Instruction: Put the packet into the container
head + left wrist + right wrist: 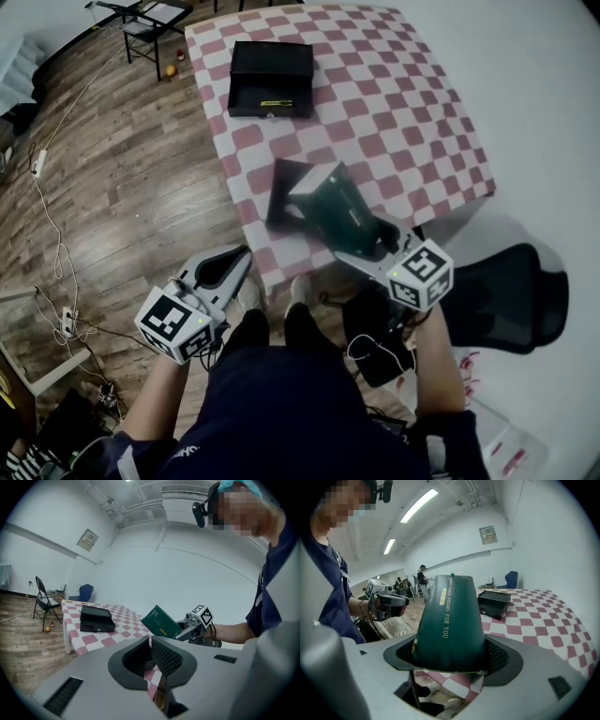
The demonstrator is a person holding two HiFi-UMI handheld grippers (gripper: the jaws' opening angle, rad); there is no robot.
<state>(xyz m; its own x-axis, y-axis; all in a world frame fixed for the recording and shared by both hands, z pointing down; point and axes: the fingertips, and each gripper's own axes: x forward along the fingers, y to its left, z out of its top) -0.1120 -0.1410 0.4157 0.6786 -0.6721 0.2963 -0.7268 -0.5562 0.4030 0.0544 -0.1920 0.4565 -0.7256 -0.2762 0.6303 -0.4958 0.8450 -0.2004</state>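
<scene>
A dark green packet [337, 211] with gold print hangs tilted over the near edge of the checked table [394, 122], and my right gripper [367, 246] is shut on its lower end. In the right gripper view the packet [450, 620] fills the space between the jaws of the right gripper [452, 662]. The container, a black open box [270, 80], sits at the table's far left, well beyond the packet. My left gripper [234, 264] is off the table over the wood floor, shut with nothing in it; its pads meet [151, 641]. From there I see the packet [161, 623] and box [96, 619].
A folding chair [145, 23] stands beyond the table's far left corner. A black office chair [511, 295] is at my right. Cables and a power strip [39, 161] lie on the wood floor to the left. People stand far off [423, 581].
</scene>
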